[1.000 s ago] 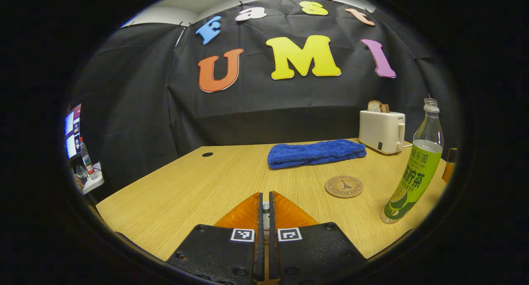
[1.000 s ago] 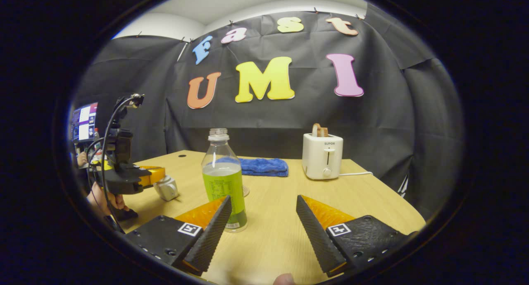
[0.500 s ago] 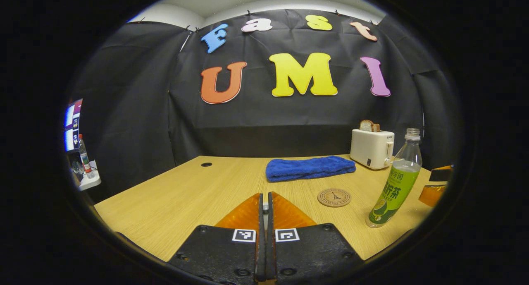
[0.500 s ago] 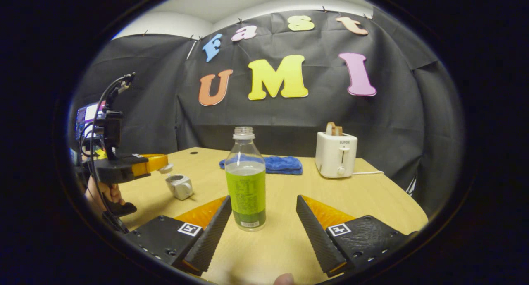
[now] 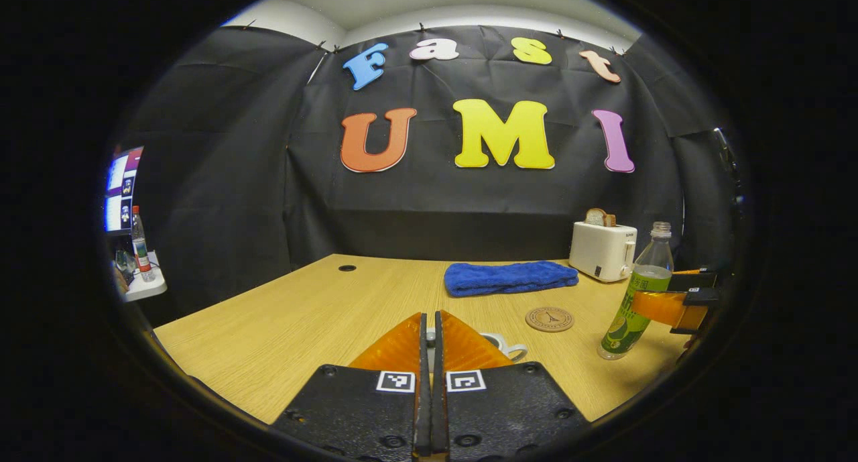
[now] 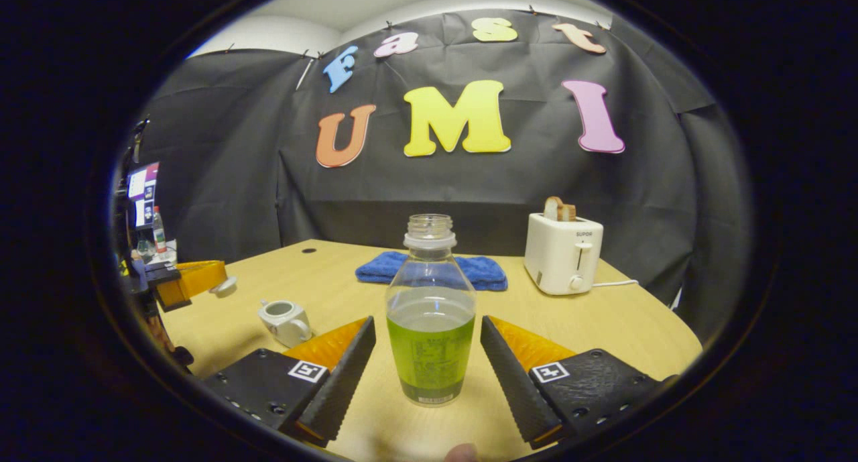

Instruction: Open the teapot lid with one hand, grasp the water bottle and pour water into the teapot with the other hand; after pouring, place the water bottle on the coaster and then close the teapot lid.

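Wooden table point(image 5: 281, 314) runs across the left gripper view, where the left gripper point(image 5: 430, 328) has its fingers pressed together; a small pale bit shows in the seam, likely the lid knob, though the pinch itself is hidden. Just beyond the tips peeks the teapot point(image 5: 503, 347). Farther right lie the coaster point(image 5: 549, 318), bare, and the water bottle point(image 5: 633, 294), upright with the right gripper point(image 5: 670, 304) reaching up beside it.

In the right gripper view, the right gripper point(image 6: 427, 344) has its fingers spread either side of the water bottle point(image 6: 430, 314), not yet touching. The teapot point(image 6: 287, 318) sits open to the left; the left gripper point(image 6: 201, 277) holds the lid point(image 6: 224, 286) above the table.

Lid-opening looks done. Grasping, pouring, setting the bottle on the coaster and closing the lid remain.
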`<state>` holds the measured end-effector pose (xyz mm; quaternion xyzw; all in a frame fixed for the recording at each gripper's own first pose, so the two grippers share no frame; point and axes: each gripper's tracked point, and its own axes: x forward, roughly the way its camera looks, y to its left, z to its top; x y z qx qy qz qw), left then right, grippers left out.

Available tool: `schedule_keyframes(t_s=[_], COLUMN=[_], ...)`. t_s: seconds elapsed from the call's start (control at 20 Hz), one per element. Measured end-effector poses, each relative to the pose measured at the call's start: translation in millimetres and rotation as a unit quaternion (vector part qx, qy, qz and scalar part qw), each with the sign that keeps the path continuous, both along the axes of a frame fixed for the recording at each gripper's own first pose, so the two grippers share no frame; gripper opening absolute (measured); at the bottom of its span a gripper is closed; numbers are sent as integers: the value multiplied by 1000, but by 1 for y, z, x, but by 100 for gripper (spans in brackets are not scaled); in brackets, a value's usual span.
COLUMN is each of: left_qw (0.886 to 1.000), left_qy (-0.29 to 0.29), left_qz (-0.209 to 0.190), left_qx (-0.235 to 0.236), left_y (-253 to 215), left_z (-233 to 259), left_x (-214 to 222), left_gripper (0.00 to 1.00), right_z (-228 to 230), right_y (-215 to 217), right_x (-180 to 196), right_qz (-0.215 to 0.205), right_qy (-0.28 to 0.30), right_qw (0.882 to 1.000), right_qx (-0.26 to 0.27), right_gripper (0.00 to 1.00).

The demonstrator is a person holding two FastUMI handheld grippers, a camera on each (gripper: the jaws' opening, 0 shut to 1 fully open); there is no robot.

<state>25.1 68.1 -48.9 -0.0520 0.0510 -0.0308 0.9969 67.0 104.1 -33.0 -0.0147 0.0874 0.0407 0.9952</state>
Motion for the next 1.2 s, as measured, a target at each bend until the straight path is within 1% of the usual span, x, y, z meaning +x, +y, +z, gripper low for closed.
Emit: schedule_keyframes(t_s=[0.05,0.15,0.2,0.25,0.3,0.4,0.45,0.5,0.65,0.75,0.85,1.0,1.1,1.15,1.2], left_qw=[1000,1000,1000,1000,1000,1000,1000,1000,1000,1000,1000,1000,1000,1000,1000], left_qy=[0,-1,-2,-2,-1,-2,-3,-2,1,0,1,-1,-1,-1,0], left_qz=[0,2,3,2,-1,-4,-5,-6,-5,1,3,2,2,4,7], left_qx=[-1,0,1,1,1,2,3,4,0,-2,-2,0,-4,-5,-5], left_y=[4,11,15,16,17,20,22,25,35,43,49,58,64,67,71], left_z=[-1,-1,-1,-3,-4,-5,-6,-7,-11,-12,-13,-13,-13,-14,-16], left_x=[1,1,1,1,1,1,2,2,2,3,4,4,4,4,6], left_gripper=[3,3,3,3,3,3,3,3,3,3,3,3,3,3,3], right_z=[-1,0,0,0,0,9,16,21,28,29,24,19,17,19,18], right_y=[2,4,5,10,16,27,32,35,50,60,69,74,77,80,84], right_x=[2,6,5,5,6,7,9,11,24,34,44,56,56,58,62], right_qz=[-5,-12,-14,-8,1,23,30,35,57,71,86,98,100,100,99], right_qy=[2,3,3,6,10,9,1,-5,-9,-4,6,18,19,12,0], right_qw=[1000,1000,1000,1000,1000,996,991,985,955,934,914,879,855,838,815], right_qx=[0,-4,-6,-11,-25,-85,-131,-171,-290,-351,-397,-466,-508,-537,-571], right_gripper=[95,87,80,75,73,71,70,70,70,70,70,70,70,70,70])
